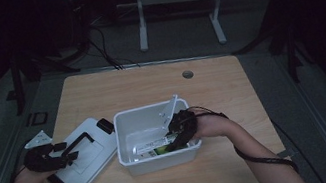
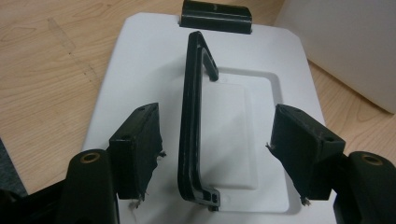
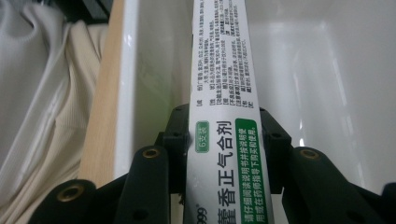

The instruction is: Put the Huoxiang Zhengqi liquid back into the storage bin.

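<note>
Inside the white bin (image 1: 129, 143) the right gripper (image 3: 223, 140) reaches down, its jaws clamped on a long white medicine box (image 3: 224, 84) with green labels. Just left of the bin lies the white lid (image 2: 140, 60) — the left gripper (image 2: 212, 144) hovers level, jaws spread either side of its black handle (image 2: 189, 140), not touching.

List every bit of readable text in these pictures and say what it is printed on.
"6支装": green-outlined badge on the white medicine box clamped in the right gripper.
"藿香正气合剂": large dark characters along that box.
"999": partly cut off at its bottom edge.
Green panel and fine print: too small to read.
White lid, black handle, white bin: none.
</note>
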Tool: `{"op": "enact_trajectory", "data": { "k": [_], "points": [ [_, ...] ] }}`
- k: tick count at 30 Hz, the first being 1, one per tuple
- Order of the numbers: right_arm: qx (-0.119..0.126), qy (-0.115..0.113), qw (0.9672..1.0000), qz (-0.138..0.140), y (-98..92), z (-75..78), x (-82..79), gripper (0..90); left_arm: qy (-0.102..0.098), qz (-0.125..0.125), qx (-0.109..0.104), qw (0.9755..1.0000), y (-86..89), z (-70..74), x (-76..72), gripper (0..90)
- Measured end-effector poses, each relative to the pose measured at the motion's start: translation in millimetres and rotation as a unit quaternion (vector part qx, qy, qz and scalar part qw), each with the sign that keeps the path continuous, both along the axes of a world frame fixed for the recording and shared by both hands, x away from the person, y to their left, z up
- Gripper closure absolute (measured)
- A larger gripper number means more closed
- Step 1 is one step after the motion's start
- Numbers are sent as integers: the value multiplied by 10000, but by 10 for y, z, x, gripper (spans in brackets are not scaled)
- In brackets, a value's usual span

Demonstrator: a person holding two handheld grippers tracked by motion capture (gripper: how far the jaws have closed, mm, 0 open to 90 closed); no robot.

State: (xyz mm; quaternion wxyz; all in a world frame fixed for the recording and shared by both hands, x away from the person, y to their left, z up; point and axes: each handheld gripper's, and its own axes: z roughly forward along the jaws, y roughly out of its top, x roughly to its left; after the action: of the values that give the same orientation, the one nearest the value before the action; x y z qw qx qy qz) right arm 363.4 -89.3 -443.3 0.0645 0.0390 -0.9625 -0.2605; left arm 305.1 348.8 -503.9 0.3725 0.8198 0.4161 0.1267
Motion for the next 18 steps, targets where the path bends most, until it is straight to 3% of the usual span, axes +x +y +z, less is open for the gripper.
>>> {"op": "enact_trajectory", "data": {
  "k": [3,11,18],
  "points": [
    [-202,-3,9998,60,19,-68,-4,635,5,-28,30,10000,-2,4,-4,332],
    [-378,10,9993,34,23,-71,-5,616,6,-34,14,10000,-6,16,-10,332],
    [-368,-16,9993,-48,-19,-10,-3,580,44,-66,14,10000,-20,17,-6,332]
  ]
}}
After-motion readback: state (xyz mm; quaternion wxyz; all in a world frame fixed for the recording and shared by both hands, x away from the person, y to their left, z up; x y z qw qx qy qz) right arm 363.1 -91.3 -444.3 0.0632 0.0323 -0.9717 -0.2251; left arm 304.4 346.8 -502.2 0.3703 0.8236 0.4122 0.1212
